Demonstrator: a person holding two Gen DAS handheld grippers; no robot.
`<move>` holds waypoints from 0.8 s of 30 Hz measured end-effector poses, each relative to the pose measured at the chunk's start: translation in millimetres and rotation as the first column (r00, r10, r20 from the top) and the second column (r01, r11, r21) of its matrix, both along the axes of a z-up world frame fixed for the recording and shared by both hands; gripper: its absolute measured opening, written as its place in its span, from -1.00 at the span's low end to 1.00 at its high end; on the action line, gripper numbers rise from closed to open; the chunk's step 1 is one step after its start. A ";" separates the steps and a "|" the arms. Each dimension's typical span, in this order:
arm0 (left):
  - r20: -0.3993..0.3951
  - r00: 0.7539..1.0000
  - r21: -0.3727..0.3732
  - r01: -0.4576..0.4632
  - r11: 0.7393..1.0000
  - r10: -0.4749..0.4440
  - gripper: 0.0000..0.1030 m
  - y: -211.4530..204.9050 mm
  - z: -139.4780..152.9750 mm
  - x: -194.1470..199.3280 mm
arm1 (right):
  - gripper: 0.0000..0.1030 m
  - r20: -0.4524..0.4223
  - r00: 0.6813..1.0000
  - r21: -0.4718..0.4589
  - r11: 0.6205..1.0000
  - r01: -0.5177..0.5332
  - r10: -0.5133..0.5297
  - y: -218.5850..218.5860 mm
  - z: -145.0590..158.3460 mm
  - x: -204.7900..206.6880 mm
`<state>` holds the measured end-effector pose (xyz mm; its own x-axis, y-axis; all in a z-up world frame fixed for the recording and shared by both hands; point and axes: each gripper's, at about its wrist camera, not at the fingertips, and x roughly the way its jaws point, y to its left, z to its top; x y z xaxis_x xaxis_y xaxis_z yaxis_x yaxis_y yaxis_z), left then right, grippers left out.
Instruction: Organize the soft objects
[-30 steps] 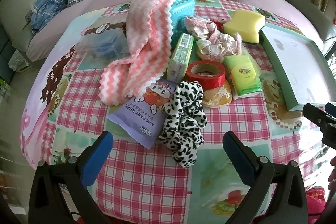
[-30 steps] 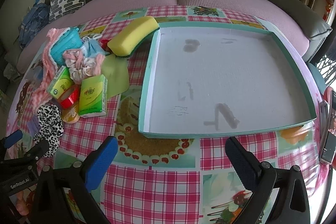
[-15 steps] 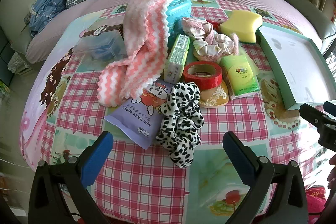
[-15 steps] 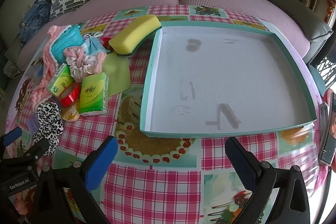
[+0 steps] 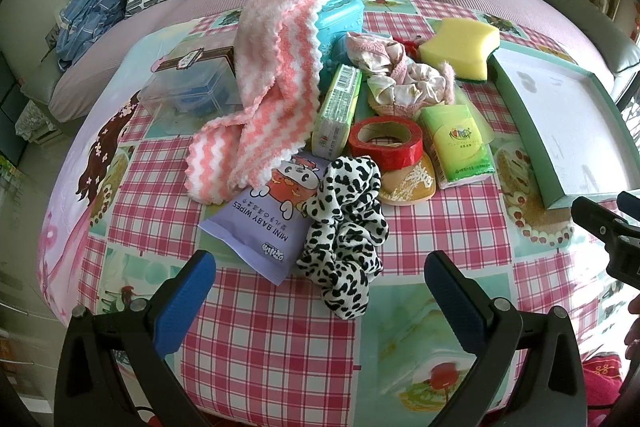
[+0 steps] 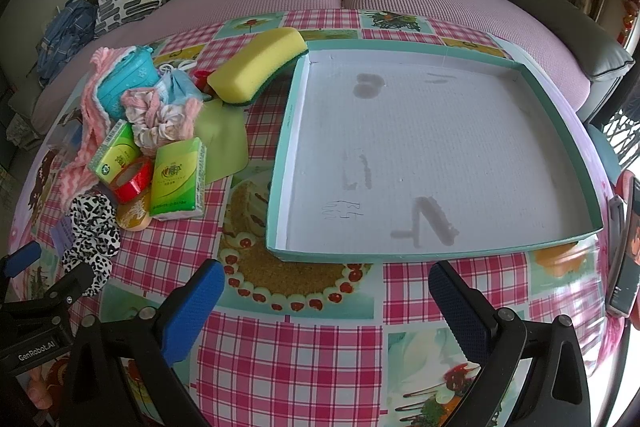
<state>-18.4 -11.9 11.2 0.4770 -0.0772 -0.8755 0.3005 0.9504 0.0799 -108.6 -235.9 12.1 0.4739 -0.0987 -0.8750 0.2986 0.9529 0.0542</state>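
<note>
left wrist: open tool (image 5: 320, 277) above scrunchie (image 5: 343, 227)

The left tongs (image 5: 316, 281) draw slightly closer to the leopard-print scrunchie (image 5: 344, 235), which now sits lower between their spread tips; the right tongs (image 6: 326, 293) edge nearer the teal tray (image 6: 280, 167).
</note>
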 end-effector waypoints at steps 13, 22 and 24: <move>0.001 1.000 0.001 -0.003 1.000 0.003 1.00 -3.1 -0.1 -0.3 | 1.00 -0.001 1.000 -0.001 1.000 -0.004 0.004 -0.6 -0.1 -0.5; -0.007 1.000 -0.017 -0.008 1.000 0.008 1.00 0.5 -0.3 0.3 | 1.00 0.001 1.000 -0.009 1.000 -0.014 0.014 4.4 0.8 1.8; -0.015 0.999 -0.054 -0.032 0.998 0.031 1.00 9.5 2.1 3.5 | 1.00 0.020 1.000 -0.008 1.000 -0.022 0.022 7.3 4.6 2.1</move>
